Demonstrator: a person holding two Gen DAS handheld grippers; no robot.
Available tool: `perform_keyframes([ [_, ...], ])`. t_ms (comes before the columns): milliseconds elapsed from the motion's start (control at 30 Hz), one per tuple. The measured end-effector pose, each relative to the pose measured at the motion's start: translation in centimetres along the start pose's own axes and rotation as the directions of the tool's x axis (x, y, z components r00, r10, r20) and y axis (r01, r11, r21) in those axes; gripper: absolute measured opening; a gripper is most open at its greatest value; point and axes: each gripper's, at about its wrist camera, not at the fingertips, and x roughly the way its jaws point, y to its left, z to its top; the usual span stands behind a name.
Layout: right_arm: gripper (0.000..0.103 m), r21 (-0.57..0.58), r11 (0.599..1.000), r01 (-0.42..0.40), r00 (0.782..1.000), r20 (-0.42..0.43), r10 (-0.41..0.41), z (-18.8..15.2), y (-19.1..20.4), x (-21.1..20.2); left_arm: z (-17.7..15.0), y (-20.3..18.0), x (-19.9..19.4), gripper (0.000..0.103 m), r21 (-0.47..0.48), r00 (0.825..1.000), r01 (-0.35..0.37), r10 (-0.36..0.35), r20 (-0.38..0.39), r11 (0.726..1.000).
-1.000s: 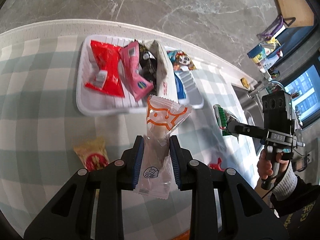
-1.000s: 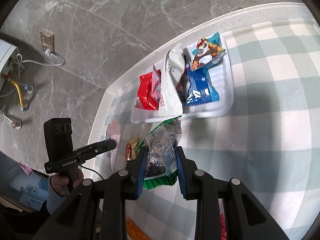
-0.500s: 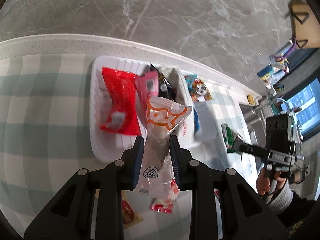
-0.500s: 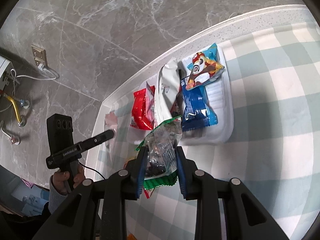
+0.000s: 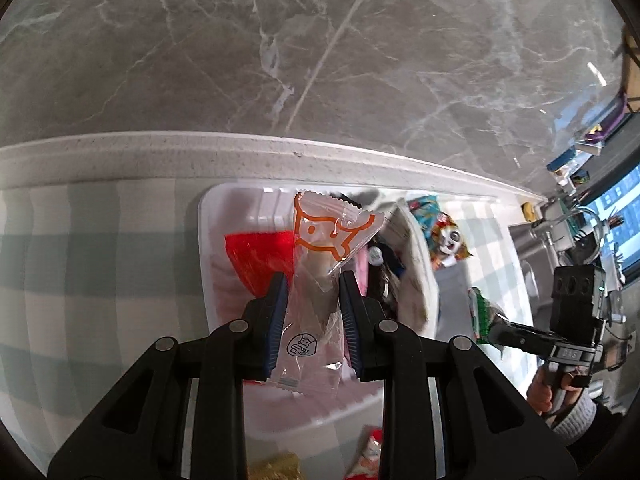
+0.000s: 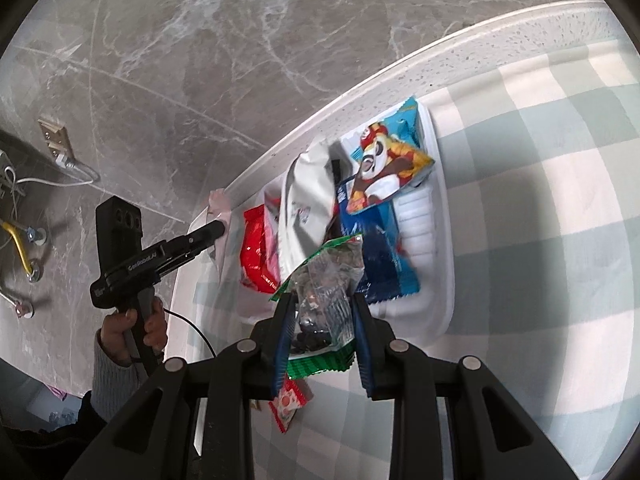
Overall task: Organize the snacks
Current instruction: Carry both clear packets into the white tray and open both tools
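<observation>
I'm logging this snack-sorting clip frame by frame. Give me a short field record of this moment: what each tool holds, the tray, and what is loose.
left tool: shut on clear wrapper with orange print, above the tray
right tool: shut on green-edged clear packet, at the tray's near edge
white plastic tray: holds red packet, white pouch, blue packet, panda-print packet
checked cloth: small red-and-white packet loose

Grey marble wall (image 5: 320, 48) beyond the jaws; checked tablecloth (image 6: 540, 200) below; wall socket (image 6: 52, 136) far left
</observation>
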Motion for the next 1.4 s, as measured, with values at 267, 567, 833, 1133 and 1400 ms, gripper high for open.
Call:
perform_keyframes([
  [267,0.031,0.005,1.000,0.026,1.000,-0.002,-0.026,0.8,-0.7,1.0,1.8,0.9,2.7,0.025,-0.011,0.999,-0.020,0.020,-0.025,1.000],
  [567,0.036,-0.034,0.993,0.113,0.994,-0.008,-0.113,0.9,-0.7,1.7,1.2,0.4,3.7,0.026,0.013,0.998,-0.064,0.064,-0.023,0.998],
  [833,0.045,-0.078,0.984,0.160,0.987,0.013,-0.159,0.8,-0.3,1.6,-0.3,-1.3,2.9,0.027,0.063,0.993,-0.112,0.114,-0.020,0.992],
  [1133,0.046,-0.102,0.980,0.170,0.985,0.043,-0.167,0.6,0.4,0.5,-1.6,-2.6,1.6,0.028,0.066,0.992,-0.126,0.127,-0.006,0.990],
  [1400,0.047,-0.118,0.978,0.173,0.984,0.062,-0.167,-1.0,1.1,-1.2,-3.3,-4.4,-0.8,0.028,0.088,0.986,-0.163,0.161,0.038,0.983],
])
